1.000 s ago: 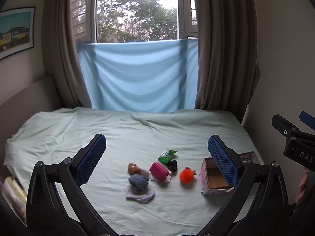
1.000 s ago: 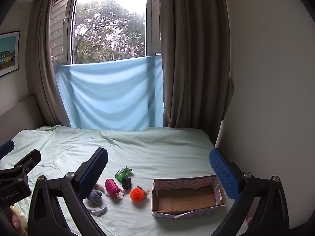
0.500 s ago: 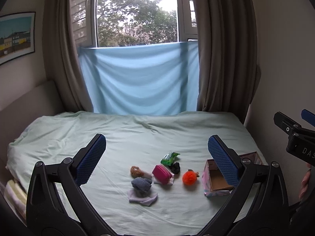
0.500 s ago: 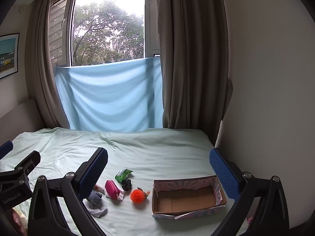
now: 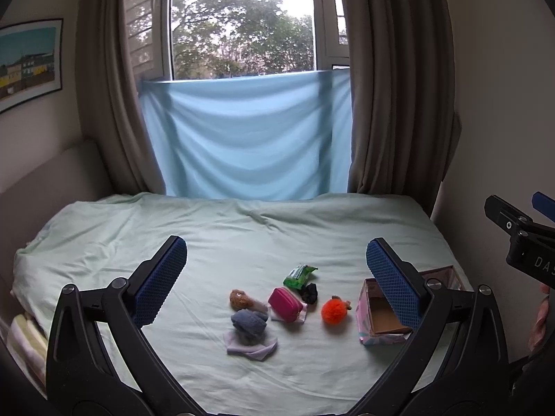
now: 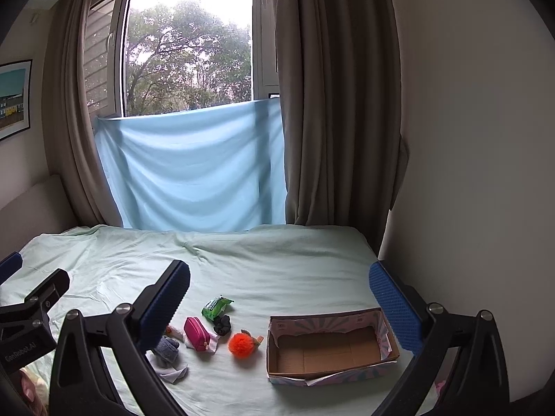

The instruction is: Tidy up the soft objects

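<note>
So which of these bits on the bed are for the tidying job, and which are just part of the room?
For the job:
orange pompom
pink pouch
green packet
black scrunchie
grey sock
brown toy
cardboard box, empty

Just part of the room:
bed sheet
blue cloth
curtain
picture

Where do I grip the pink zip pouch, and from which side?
Take the pink pouch across its narrow width at mid-length, coming from above with the open right gripper. It lies flat and oblong on the bed, partly on a white cloth, so pinch high.
</note>
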Demonstrator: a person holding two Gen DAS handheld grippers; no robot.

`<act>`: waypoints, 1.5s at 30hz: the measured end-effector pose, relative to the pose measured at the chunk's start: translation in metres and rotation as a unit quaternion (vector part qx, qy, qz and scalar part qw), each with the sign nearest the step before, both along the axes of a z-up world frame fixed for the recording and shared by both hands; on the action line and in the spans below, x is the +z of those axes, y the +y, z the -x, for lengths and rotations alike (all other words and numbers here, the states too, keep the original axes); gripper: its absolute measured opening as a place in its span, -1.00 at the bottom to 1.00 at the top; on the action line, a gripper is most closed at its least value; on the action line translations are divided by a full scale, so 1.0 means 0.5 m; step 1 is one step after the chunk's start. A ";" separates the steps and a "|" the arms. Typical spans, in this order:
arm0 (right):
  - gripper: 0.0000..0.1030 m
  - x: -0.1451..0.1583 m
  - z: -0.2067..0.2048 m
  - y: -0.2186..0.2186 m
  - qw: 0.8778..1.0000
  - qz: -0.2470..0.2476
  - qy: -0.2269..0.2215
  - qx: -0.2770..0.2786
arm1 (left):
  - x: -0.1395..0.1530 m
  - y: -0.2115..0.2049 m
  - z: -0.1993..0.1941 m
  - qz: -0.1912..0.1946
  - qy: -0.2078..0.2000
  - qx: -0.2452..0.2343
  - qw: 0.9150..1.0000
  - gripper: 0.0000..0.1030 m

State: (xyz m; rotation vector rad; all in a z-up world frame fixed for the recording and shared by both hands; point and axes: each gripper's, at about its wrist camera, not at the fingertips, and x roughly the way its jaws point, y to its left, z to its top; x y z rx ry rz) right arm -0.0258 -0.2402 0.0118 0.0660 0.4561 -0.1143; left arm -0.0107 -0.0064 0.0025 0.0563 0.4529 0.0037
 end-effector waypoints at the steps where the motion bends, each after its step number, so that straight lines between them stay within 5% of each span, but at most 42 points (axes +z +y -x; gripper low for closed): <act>1: 0.99 0.000 0.000 0.000 1.000 0.000 0.000 0.000 | 0.000 -0.001 0.000 -0.001 -0.001 0.000 1.000 0.99; 20: 0.99 -0.001 -0.007 -0.012 1.000 0.007 0.000 0.000 | -0.010 -0.020 -0.001 0.005 -0.005 0.007 1.000 0.99; 27: 0.99 -0.017 -0.025 -0.015 0.999 0.019 0.024 0.028 | -0.028 -0.012 -0.016 0.020 0.022 0.031 0.999 0.99; 37: 0.99 -0.117 -0.109 0.036 0.986 0.018 0.074 0.152 | -0.160 0.037 -0.052 0.054 0.119 0.101 0.986 0.99; 45: 0.99 -0.246 -0.233 0.119 0.964 0.011 0.124 0.236 | -0.336 0.114 -0.153 0.085 0.195 0.126 0.969 0.99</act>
